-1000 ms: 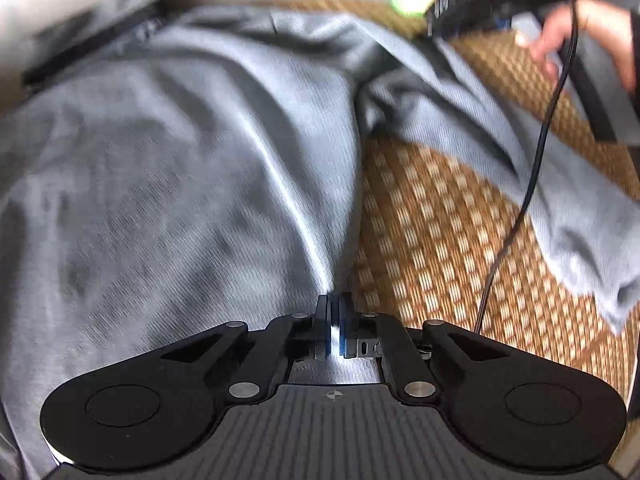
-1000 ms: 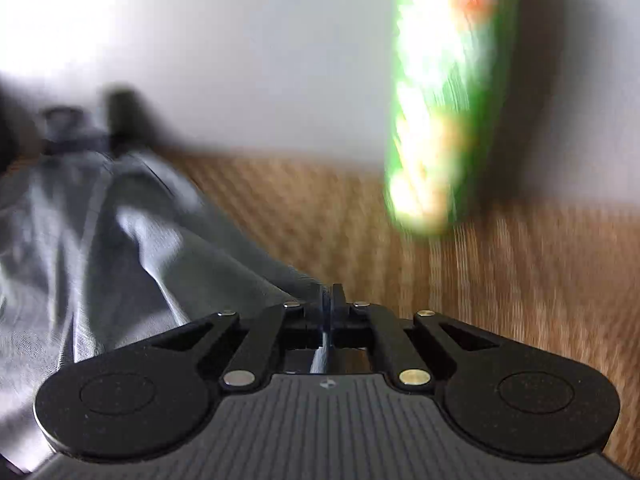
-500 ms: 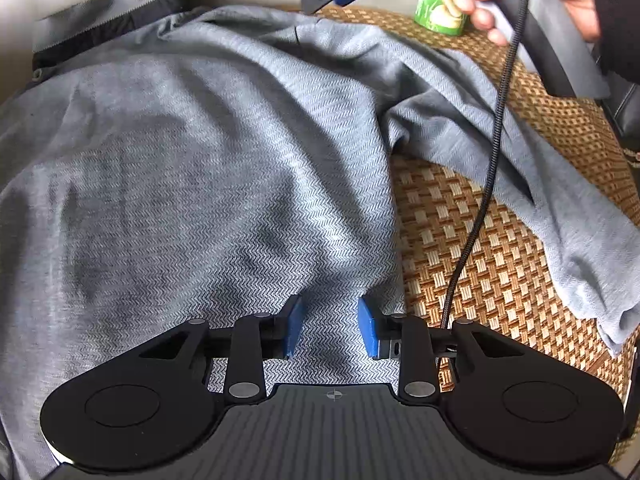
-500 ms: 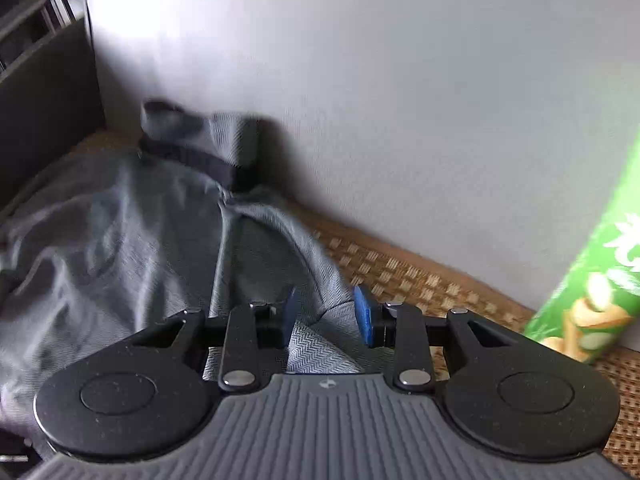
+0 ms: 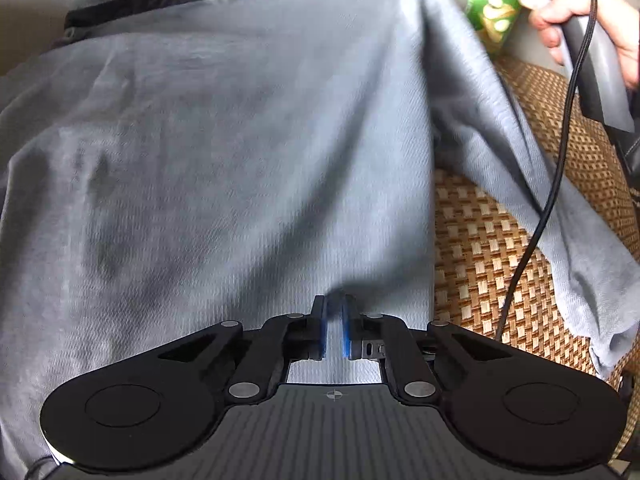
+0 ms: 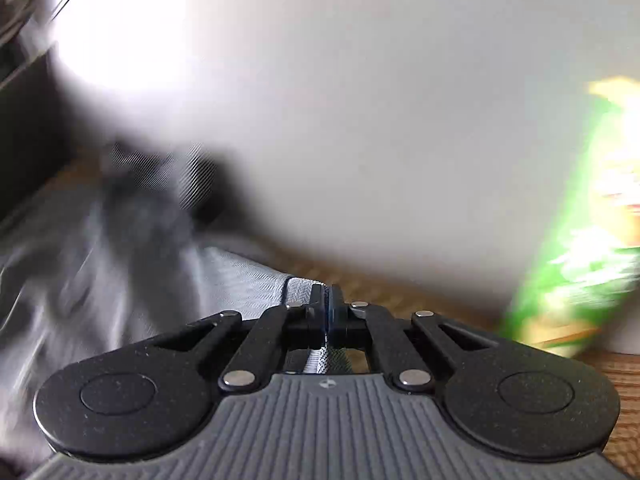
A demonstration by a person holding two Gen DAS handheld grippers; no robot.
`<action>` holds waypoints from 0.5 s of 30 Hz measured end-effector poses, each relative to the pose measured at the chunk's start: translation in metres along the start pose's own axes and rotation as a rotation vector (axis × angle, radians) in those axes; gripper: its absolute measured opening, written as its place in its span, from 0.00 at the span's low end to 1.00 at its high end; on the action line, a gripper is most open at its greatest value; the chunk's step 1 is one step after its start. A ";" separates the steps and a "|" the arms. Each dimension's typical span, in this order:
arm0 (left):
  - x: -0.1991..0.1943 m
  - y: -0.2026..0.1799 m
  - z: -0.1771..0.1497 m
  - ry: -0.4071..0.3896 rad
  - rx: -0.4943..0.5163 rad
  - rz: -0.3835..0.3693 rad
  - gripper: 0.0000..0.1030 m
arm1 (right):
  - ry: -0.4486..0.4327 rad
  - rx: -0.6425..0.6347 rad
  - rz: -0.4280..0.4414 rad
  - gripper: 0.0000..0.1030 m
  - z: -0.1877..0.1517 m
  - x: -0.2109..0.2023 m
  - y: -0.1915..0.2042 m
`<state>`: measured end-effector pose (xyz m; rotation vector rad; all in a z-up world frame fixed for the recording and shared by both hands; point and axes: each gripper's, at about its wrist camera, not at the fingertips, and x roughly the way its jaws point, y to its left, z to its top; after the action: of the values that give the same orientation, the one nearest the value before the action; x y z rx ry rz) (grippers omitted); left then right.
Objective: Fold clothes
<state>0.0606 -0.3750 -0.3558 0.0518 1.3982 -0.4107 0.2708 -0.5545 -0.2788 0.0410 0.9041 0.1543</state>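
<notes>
Left gripper (image 5: 334, 326) nearly clenched, pinching grey shirt (image 5: 224, 168) hem; right gripper (image 6: 327, 314) clenched on shirt edge, lifted over woven mat (image 5: 492, 264); green can (image 5: 494, 14) behind.

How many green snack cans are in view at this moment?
1. The green snack can stands against the wall, at the far edge of the woven mat, just right of the lifted grey garment. The raised cloth may hide others.

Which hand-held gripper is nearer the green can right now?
Right. The right hand-held gripper, pinching the grey garment, is close beside the green can; the left hand-held gripper grips cloth well short of it.
</notes>
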 end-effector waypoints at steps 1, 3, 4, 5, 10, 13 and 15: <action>0.002 0.000 -0.001 0.003 0.003 0.001 0.04 | 0.018 0.008 -0.034 0.01 -0.002 0.005 -0.005; 0.004 -0.001 -0.002 0.005 0.015 0.002 0.09 | 0.110 -0.059 -0.077 0.01 -0.012 0.025 -0.004; 0.004 -0.002 -0.002 0.007 0.023 -0.002 0.16 | 0.145 -0.101 -0.089 0.02 -0.019 0.034 -0.002; 0.002 -0.002 -0.002 0.009 0.023 -0.005 0.19 | 0.182 -0.128 -0.098 0.03 -0.025 0.041 0.001; -0.013 0.000 -0.004 0.011 0.012 -0.012 0.29 | 0.081 -0.033 -0.103 0.31 -0.022 0.004 -0.007; -0.028 -0.006 -0.005 -0.014 0.025 -0.022 0.30 | 0.027 -0.043 -0.050 0.31 -0.025 -0.056 -0.012; -0.034 -0.010 -0.001 -0.041 0.039 -0.032 0.36 | 0.011 -0.054 -0.040 0.33 -0.038 -0.102 -0.015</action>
<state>0.0529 -0.3758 -0.3208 0.0525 1.3524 -0.4628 0.1808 -0.5857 -0.2238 -0.0281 0.9111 0.1417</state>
